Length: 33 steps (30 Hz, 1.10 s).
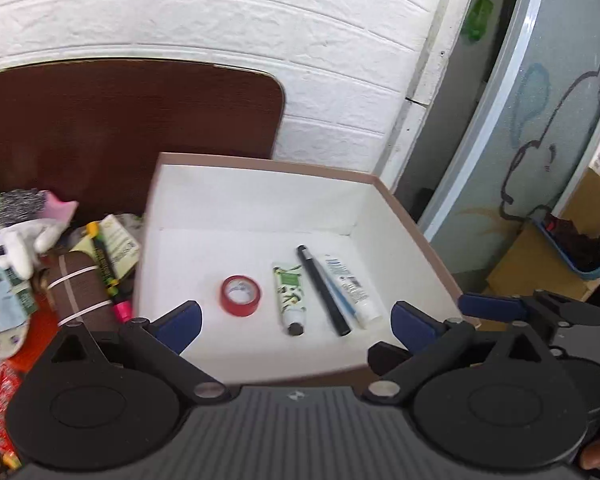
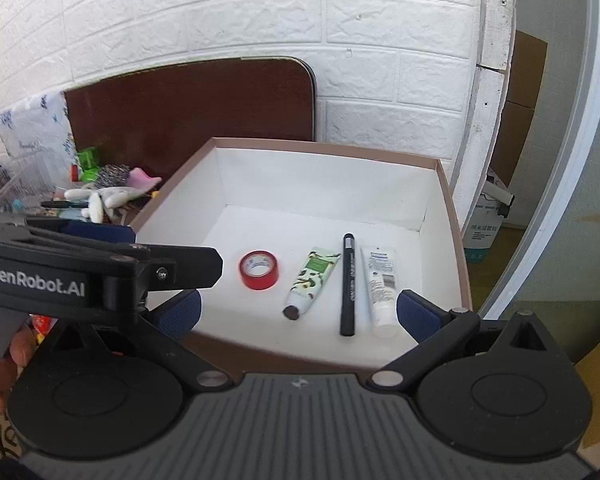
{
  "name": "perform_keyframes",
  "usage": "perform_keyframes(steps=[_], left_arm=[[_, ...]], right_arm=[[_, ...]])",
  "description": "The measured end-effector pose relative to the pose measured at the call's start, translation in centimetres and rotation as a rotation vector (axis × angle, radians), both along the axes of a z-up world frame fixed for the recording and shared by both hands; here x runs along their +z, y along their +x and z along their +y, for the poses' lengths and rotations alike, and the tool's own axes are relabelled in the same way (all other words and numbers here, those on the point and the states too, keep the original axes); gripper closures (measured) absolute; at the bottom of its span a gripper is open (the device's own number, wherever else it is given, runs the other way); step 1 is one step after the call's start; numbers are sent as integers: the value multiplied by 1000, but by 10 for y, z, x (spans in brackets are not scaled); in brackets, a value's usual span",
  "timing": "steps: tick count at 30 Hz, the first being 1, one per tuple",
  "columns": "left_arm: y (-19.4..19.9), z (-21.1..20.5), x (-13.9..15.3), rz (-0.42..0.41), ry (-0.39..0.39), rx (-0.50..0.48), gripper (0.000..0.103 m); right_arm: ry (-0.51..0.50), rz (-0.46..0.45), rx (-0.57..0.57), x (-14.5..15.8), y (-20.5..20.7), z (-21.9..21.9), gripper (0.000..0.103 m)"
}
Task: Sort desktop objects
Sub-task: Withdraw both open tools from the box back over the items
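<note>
A white box with a brown rim (image 1: 416, 236) (image 2: 458, 232) holds a red tape roll (image 1: 240, 295) (image 2: 259, 269), a green-patterned tube (image 1: 291, 300) (image 2: 311, 282), a black pen (image 1: 323, 290) (image 2: 348, 284) and a white tube with blue print (image 1: 352, 290) (image 2: 381, 288), lying side by side. My left gripper (image 1: 296, 326) is open and empty over the box's near edge. My right gripper (image 2: 298, 316) is open and empty, also over the near edge. The left gripper's body (image 2: 100, 268) crosses the right wrist view at the left.
A cluttered pile lies left of the box on the dark brown table (image 1: 120, 128): a highlighter (image 1: 108, 276), a brown banded bundle (image 1: 80, 292), white plush toys (image 2: 100, 200), packets and a clear bin (image 2: 24, 184). A white brick wall stands behind. A doorway is at the right.
</note>
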<state>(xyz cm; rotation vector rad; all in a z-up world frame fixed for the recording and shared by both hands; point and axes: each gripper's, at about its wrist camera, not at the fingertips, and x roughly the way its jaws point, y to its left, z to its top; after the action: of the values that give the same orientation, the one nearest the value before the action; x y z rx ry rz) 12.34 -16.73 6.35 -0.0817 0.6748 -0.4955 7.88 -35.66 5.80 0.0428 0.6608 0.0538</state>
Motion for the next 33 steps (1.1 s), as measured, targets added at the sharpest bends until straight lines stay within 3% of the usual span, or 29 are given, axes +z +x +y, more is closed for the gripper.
perform_keyframes(steps=[6,16,22,28,33], left_arm=[[-31,15,1,-86,54,41,0],[-70,60,-18,-91,47,118,0],[-86,94,-41,-10,-26,179,0],[-99,132,-59,14,-39,270,0],[-108,177,-86,70,-57,362,0]], right_arm=[[-10,-43,28,1,-33,28,2],[-4,-59,119,-16,-60,80,2],[-50,-40,182,-34,-65,114,2],[-33,-18,239,-47,-72,138,2],[-117,-49,290,-66,-82,155,2]])
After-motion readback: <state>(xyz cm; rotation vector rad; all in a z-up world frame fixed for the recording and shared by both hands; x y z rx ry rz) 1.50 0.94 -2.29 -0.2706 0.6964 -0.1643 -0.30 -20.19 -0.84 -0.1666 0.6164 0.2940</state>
